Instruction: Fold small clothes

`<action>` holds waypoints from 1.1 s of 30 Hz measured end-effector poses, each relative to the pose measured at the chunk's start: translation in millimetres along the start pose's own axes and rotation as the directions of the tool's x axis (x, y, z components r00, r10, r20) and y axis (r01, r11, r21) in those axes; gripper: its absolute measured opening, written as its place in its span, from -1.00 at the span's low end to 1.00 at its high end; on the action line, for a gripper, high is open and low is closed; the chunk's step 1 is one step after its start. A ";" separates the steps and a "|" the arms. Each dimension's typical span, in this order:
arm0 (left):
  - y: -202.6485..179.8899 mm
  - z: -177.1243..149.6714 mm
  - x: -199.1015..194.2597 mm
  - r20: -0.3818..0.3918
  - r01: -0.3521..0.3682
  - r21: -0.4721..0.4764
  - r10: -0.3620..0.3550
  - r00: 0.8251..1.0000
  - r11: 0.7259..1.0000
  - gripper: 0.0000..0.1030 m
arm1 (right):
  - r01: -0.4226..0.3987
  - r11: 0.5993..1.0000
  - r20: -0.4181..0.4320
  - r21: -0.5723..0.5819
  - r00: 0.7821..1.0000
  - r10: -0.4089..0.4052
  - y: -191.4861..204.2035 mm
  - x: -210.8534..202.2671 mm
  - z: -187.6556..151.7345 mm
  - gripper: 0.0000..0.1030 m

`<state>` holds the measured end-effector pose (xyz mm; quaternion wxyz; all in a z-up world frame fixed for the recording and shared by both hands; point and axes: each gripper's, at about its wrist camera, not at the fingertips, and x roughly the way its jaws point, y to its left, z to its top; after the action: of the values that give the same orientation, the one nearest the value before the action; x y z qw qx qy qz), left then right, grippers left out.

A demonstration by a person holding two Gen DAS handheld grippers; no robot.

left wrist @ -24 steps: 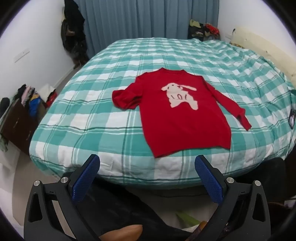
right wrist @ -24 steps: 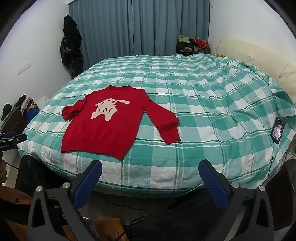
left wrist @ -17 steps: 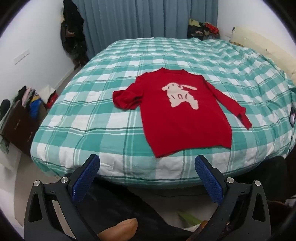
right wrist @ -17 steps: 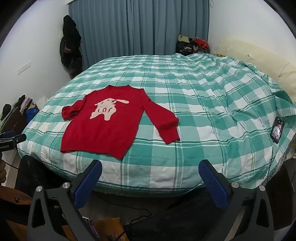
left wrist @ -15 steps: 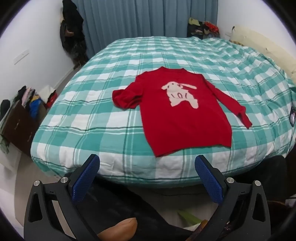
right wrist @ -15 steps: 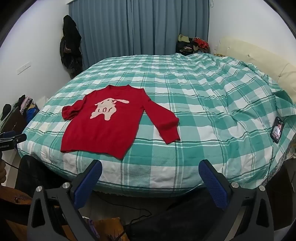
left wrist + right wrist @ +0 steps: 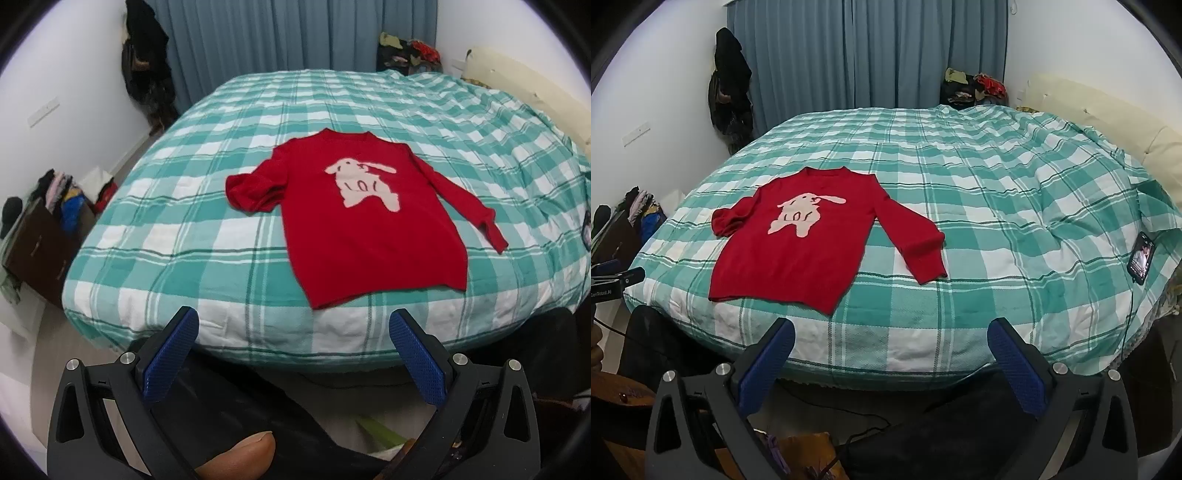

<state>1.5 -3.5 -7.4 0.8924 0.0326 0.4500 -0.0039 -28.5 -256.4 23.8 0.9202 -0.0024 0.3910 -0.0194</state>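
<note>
A small red sweater (image 7: pixel 362 229) with a pale rabbit on its chest lies flat, front up, on a green-and-white checked bed (image 7: pixel 184 229). Its left sleeve is bunched at the shoulder and its right sleeve lies straight out. The sweater also shows in the right wrist view (image 7: pixel 798 240), left of centre. My left gripper (image 7: pixel 293 325) is open and empty, held off the bed's near edge just short of the hem. My right gripper (image 7: pixel 892 334) is open and empty, off the near edge to the right of the sweater.
A phone (image 7: pixel 1141 256) lies on the bed at the right edge. A dark cabinet with piled clothes (image 7: pixel 40 236) stands left of the bed. Blue curtains (image 7: pixel 868 55) hang behind, and a cream headboard (image 7: pixel 1108 122) is at the right.
Both grippers stay open; the views have barely shifted and the sweater has not moved.
</note>
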 end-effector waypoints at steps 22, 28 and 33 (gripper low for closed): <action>-0.6 6.6 2.7 -0.047 -0.038 -0.007 0.038 0.998 0.999 0.99 | 0.013 1.000 0.034 0.000 0.999 -0.013 -1.2 -2.1 1.3 1.00; -5.5 4.2 -0.1 -0.041 -0.042 0.014 0.042 0.998 0.999 0.99 | 0.014 1.000 0.035 0.000 0.999 -0.014 -1.2 -2.1 1.0 1.00; -8.6 2.6 -0.5 -0.044 -0.040 0.026 0.041 0.998 0.999 0.99 | 0.009 1.000 0.024 -0.004 1.000 -0.009 2.3 -1.1 -2.2 1.00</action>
<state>2.9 -12.2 -5.9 0.8817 0.0531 0.4688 0.0093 -30.8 -254.0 23.1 0.9248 -0.0062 0.3798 -0.0229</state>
